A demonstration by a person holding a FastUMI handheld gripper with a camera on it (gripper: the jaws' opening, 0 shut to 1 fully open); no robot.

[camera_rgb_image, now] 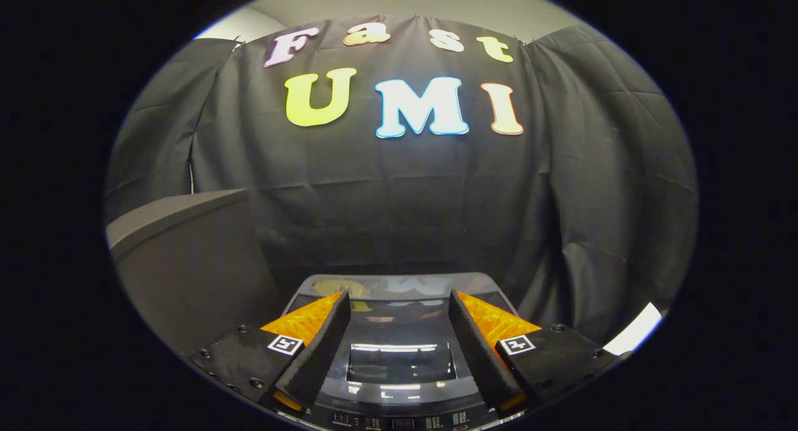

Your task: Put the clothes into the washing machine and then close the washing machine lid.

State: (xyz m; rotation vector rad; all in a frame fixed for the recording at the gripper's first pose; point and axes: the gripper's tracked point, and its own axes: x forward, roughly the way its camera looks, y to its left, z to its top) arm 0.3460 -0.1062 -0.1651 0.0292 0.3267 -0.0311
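The washing machine (399,331) sits directly below and ahead of the gripper (399,303), its top filling the space between the two fingers and running on a little beyond their tips. Its lid (399,359) lies flat and closed, a dark glossy panel with a window in the middle that catches bright strips of reflected light (the window shows only reflections, so what is inside the drum cannot be made out). Along the near edge of the machine runs the control panel (399,421), a row of small markings too fine to read. The gripper's fingers (324,343) are spread wide apart with nothing between them but the lid below; whether they touch the lid or hang just above it cannot be told. To the left of the machine stands a grey box-like unit (187,262) with a paler top edge, just beside the machine's left side and rising higher than it. Behind both hangs the black cloth wall (399,200) of the booth, creased and draped, with a pale ceiling (399,0) above it. A bright white patch (636,328) shows low to the right of the machine, at the foot of the cloth.
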